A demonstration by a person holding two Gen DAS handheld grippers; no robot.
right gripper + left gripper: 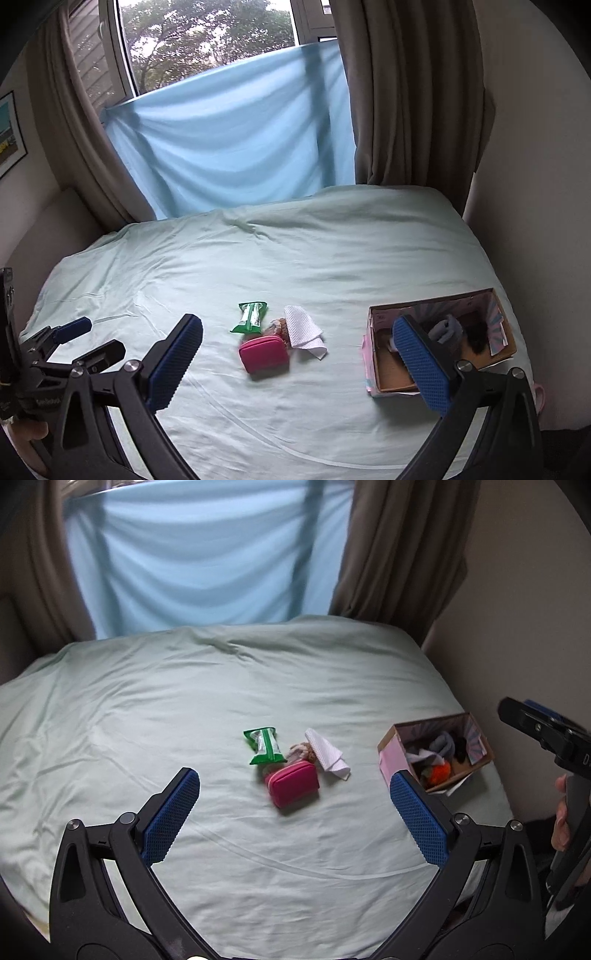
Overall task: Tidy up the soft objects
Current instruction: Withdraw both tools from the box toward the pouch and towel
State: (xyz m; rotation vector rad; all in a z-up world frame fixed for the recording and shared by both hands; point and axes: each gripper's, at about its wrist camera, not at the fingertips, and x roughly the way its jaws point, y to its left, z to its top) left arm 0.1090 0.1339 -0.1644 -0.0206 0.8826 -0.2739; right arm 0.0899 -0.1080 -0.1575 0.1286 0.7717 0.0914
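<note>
A small heap lies mid-bed: a pink zip pouch [293, 783] [263, 354], a green tissue pack [264, 746] [249, 317], a white cloth [327, 754] [304, 331] and a small brownish soft item [301, 751] [279, 326] between them. An open cardboard box [392, 755] [373, 354] on the bed's right holds several soft things, one of them orange. My left gripper [294, 814] hangs open above the bed, short of the heap. My right gripper [301, 363] is open too, its right finger in front of the box. Neither holds anything.
The pale green bed sheet [184, 701] [332, 258] spreads wide around the heap. A blue cloth [229, 147] hangs over the window behind, flanked by brown curtains [406, 92]. A wall [517, 627] runs close along the bed's right edge.
</note>
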